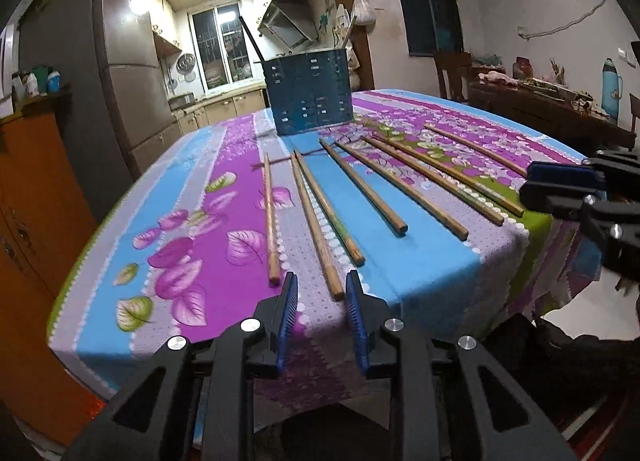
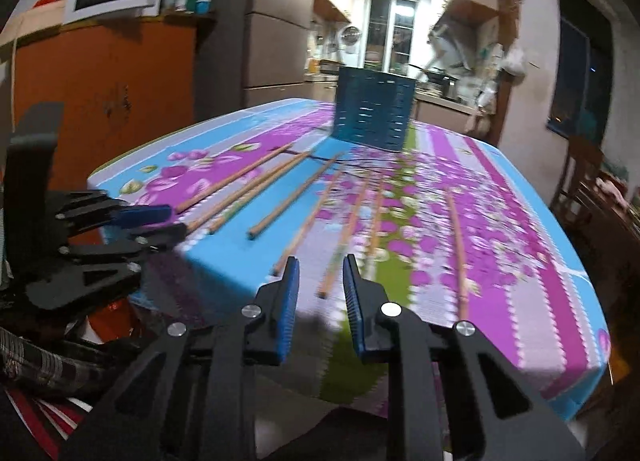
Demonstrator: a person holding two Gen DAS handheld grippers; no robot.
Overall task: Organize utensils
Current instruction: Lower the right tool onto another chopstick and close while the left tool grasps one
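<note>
Several wooden chopsticks [image 1: 362, 185] lie spread side by side on the flowered tablecloth [image 1: 224, 197], thick ends toward me. A blue slotted utensil holder [image 1: 308, 95] stands upright at the far side of the table, with a dark stick leaning in it. My left gripper [image 1: 322, 285] is open and empty, just short of the near ends of the left chopsticks. My right gripper [image 2: 320, 269] is open and empty at the near table edge, above the ends of the middle chopsticks [image 2: 296, 189]. The holder [image 2: 374, 109] shows far back in the right wrist view.
An orange cabinet [image 1: 36, 197] stands left of the table. A dark wooden sideboard [image 1: 552, 113] with clutter and a chair stands to the right. The kitchen lies behind the holder. Each gripper shows at the edge of the other's view.
</note>
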